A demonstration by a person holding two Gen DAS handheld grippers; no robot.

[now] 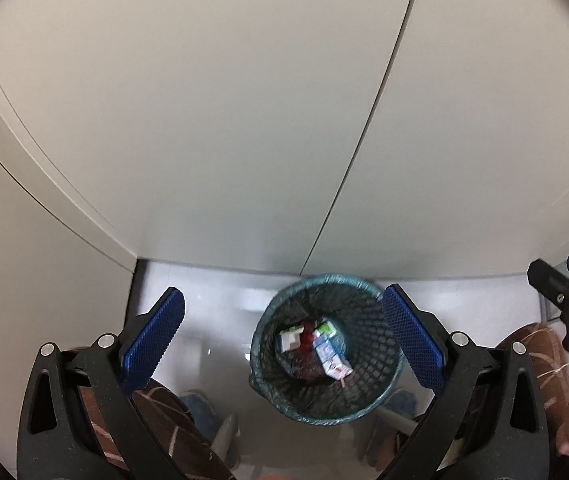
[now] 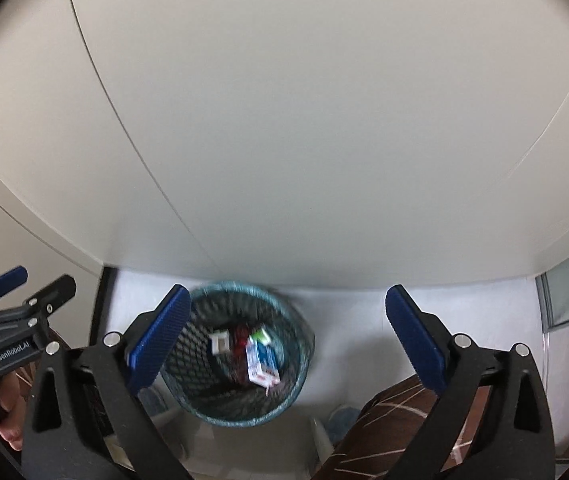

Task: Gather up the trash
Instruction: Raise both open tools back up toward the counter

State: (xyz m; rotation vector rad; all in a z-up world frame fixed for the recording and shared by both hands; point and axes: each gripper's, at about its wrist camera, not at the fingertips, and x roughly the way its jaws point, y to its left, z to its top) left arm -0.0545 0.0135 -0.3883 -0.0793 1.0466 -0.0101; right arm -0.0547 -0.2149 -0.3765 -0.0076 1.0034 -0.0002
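Observation:
A black mesh waste basket point(image 1: 380, 360) with a teal liner stands on the pale floor below both grippers. Inside lie a blue-and-white carton point(image 1: 330, 354), a white box point(image 1: 290, 338), a green-and-white piece and something red. My left gripper point(image 1: 282, 334) hangs open above the basket with nothing between its blue pads point(image 1: 154, 338). My right gripper point(image 2: 284, 332) is open too, high over the same basket point(image 2: 204, 312), its pads point(image 2: 414, 336) bare. Each gripper shows at the edge of the other's view: right gripper point(image 1: 564, 284), left gripper point(image 2: 28, 280).
White cabinet doors point(image 1: 244, 120) rise straight behind the basket, with a vertical seam. A person's legs in brown patterned trousers point(image 2: 396, 416) and blue slippers point(image 1: 200, 412) stand close on both sides of the basket. A hand point(image 2: 6, 412) grips the left tool.

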